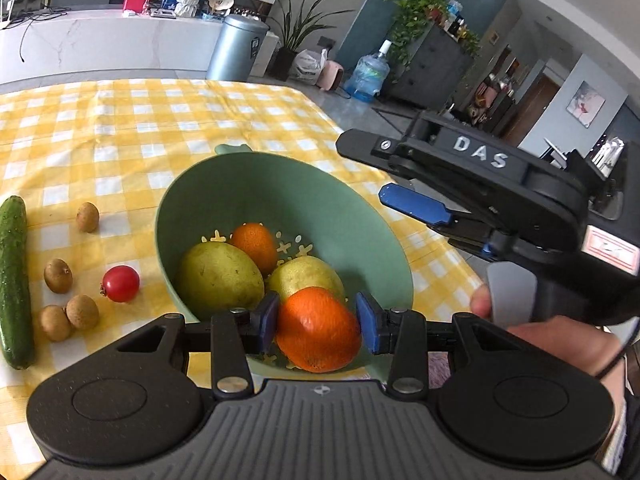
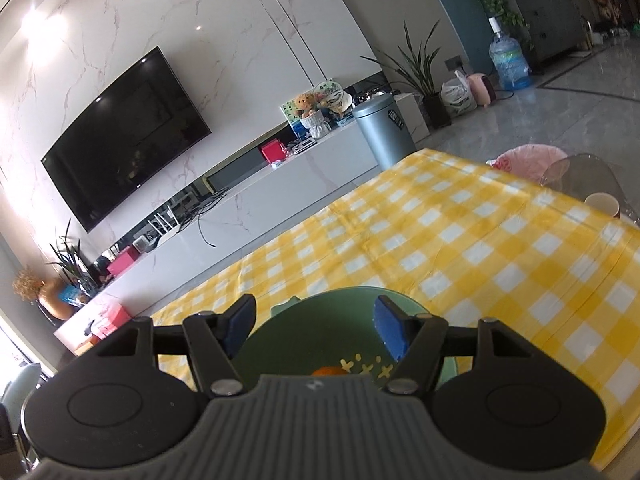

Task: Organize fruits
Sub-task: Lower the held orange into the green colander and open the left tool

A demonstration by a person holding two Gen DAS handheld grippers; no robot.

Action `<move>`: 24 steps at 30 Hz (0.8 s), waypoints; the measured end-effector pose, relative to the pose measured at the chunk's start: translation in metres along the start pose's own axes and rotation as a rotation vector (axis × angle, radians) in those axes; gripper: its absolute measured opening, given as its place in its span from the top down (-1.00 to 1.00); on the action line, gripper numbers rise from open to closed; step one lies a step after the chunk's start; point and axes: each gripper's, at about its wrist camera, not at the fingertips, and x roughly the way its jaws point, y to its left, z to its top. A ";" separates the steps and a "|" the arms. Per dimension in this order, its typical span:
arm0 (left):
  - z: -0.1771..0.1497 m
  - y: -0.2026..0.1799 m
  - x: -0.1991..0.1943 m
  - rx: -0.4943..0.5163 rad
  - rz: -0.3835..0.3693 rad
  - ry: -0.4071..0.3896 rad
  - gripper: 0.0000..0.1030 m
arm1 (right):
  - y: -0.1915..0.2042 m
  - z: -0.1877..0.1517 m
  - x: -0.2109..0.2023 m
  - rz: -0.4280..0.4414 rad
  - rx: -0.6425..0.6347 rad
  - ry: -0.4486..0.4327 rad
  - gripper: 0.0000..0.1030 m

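Note:
A green colander bowl stands on the yellow checked tablecloth. Inside it lie two yellow-green pears and an orange. My left gripper is shut on a second orange, held just over the bowl's near rim. My right gripper hovers open to the right of the bowl, a hand on its grip. In the right wrist view that gripper is open and empty above the bowl, with a sliver of orange showing below.
Left of the bowl lie a cucumber, a red round fruit and several small brown fruits. The table's right edge runs close behind the bowl. A paper cup sits at the far corner.

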 end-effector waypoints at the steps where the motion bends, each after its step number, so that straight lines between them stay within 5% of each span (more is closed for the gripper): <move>1: 0.000 -0.001 0.001 -0.001 0.006 0.003 0.09 | -0.001 0.000 0.000 0.004 0.007 0.001 -0.23; 6: -0.003 -0.009 0.006 0.021 0.070 -0.024 0.09 | -0.006 -0.001 0.002 0.013 0.026 0.030 -0.23; 8: -0.007 -0.012 0.002 0.042 0.106 -0.068 -0.23 | -0.007 -0.002 0.004 0.015 0.029 0.049 -0.23; 10: -0.011 -0.012 -0.002 0.038 0.127 -0.142 -0.92 | -0.006 -0.003 0.004 0.017 0.028 0.056 -0.23; 13: -0.015 -0.007 -0.007 -0.017 0.137 -0.201 -0.94 | -0.005 -0.003 0.002 0.016 0.025 0.051 -0.23; 24: -0.007 0.006 -0.022 -0.111 0.128 -0.188 -0.94 | -0.005 -0.003 0.003 0.004 0.023 0.051 -0.23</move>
